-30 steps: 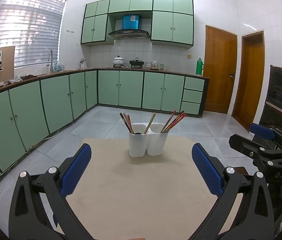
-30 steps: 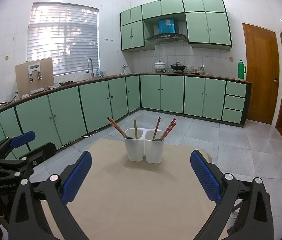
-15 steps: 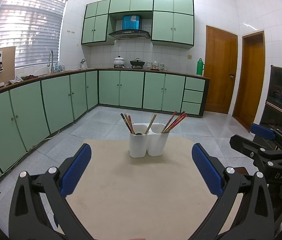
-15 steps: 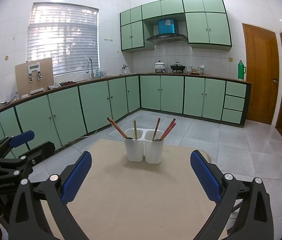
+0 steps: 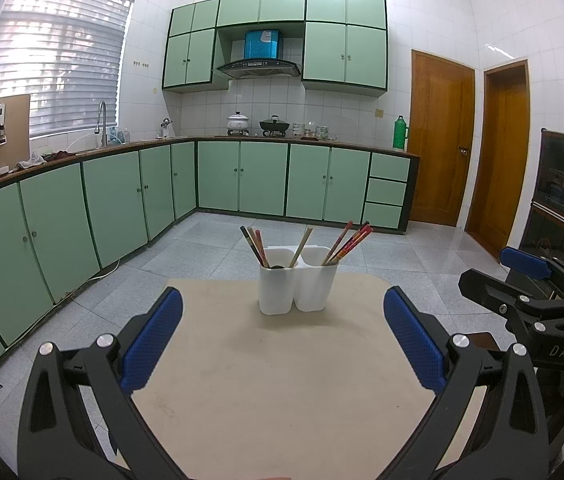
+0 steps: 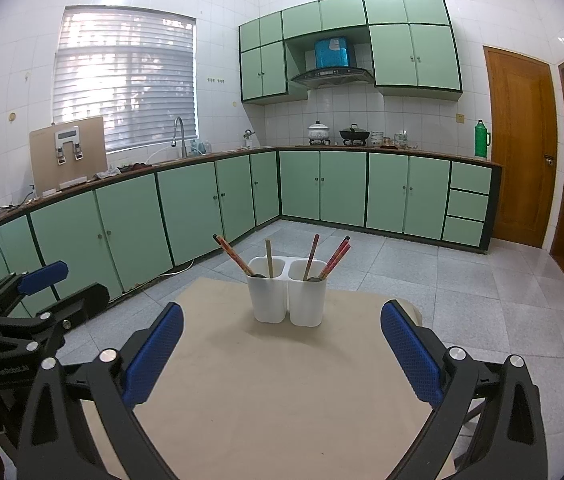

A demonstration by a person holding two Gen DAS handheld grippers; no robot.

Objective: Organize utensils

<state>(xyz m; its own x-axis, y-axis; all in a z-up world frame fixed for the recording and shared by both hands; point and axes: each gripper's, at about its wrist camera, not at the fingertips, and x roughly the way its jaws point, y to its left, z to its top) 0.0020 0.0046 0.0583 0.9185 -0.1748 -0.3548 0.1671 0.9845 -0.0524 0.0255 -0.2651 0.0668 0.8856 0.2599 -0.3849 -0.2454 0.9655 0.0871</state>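
Both claws, your left gripper and right gripper, gape empty; the utensil holder stands upright at twelve o'clock on the table, roughly equally near each.

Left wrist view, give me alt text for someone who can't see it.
A white two-compartment holder of chopsticks stands upright on a beige table, ahead of the open, empty left claw. The right claw shows at right; green kitchen cabinets lie behind.
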